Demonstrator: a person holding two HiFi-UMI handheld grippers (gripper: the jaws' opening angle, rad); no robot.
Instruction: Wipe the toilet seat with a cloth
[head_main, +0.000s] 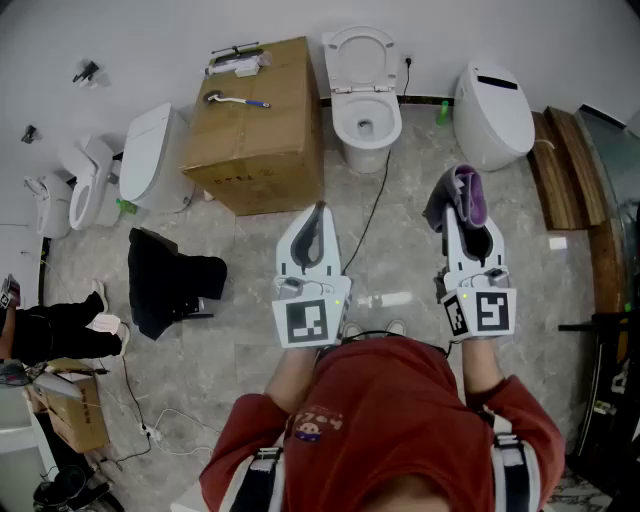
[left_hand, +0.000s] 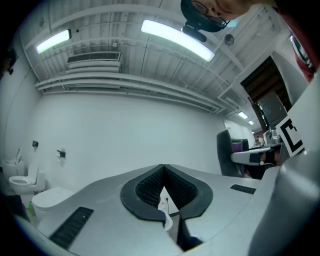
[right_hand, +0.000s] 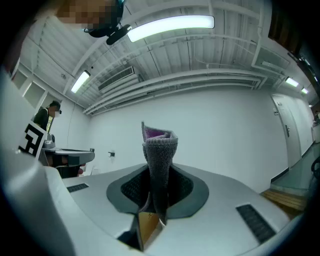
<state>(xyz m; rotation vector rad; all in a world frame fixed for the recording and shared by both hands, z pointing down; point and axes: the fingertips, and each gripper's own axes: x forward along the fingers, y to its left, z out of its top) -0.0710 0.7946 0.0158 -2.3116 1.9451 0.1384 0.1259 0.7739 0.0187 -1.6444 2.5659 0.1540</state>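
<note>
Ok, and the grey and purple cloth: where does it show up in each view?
Head view: the cloth is right of centre, clamped in the right hand-held gripper.
Left gripper view: the cloth is probably the small dark and purple shape at mid-right.
Right gripper view: the cloth stands upright at the centre, between the jaws.
Shared landmark: the white wall behind it.

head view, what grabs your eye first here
The two white grippers in the middle: the right gripper clamps a grey and purple cloth, the left gripper is shut and empty. Straight ahead stands an open toilet, lid up, beside a big cardboard box.
</note>
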